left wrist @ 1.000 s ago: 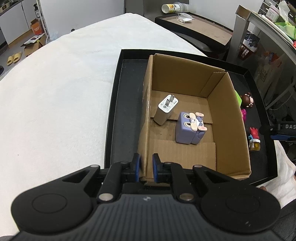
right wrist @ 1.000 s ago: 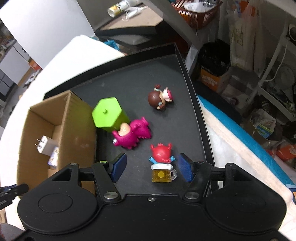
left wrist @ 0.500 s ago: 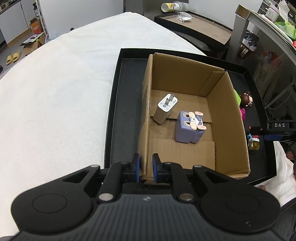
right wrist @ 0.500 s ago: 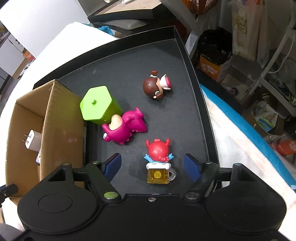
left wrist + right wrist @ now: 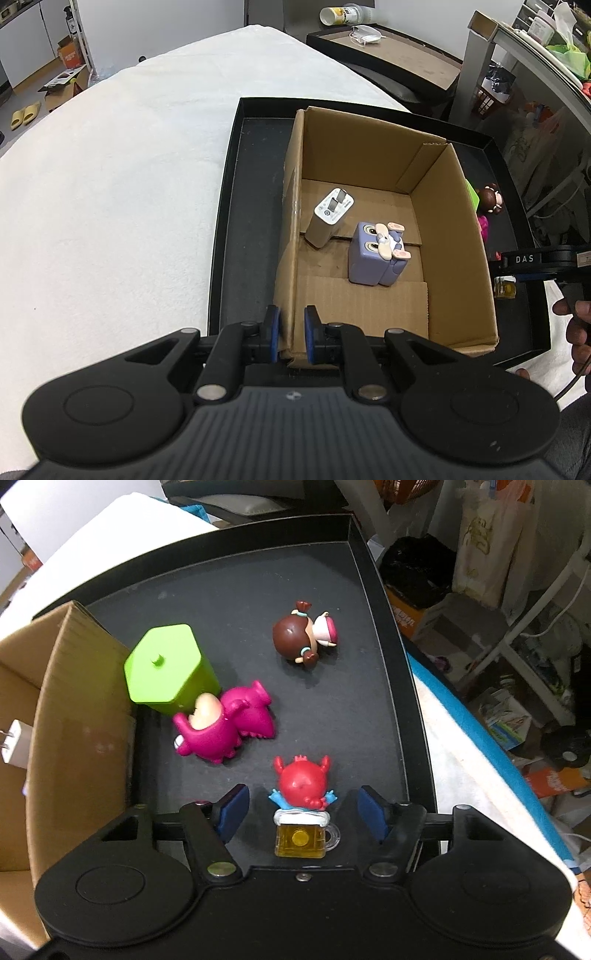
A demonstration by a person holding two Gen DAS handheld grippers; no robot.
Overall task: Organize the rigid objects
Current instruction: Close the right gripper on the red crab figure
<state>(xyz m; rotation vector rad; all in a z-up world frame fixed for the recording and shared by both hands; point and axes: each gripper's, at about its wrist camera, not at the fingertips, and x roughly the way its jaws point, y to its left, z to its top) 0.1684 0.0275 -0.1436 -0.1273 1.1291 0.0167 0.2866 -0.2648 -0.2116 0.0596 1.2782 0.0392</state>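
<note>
White cloth [image 5: 110, 192] bare at left; black tray [image 5: 229, 206] holds cardboard box [image 5: 291, 221]. Left gripper [image 5: 291, 334] clamped on the box's near-left wall, pads either side of the cardboard, steadying it. Inside box: white charger [image 5: 330, 218] leaning on a floor flap, purple cube toy [image 5: 373, 258] beside it, not touching. So two items look sorted. Outside the box, on the tray floor: green hexagonal block [image 5: 166, 668] against the box's outer wall, pink figure [image 5: 225, 727] touching the block, brown-haired doll [image 5: 303, 637] lying apart, red figure on a yellow mug [image 5: 303, 805] nearest. Right gripper [image 5: 303, 808] straddles the red figure, jaws closing, pads not yet touching it. Judgement: roughly a third done; four items left, red figure next.
</note>
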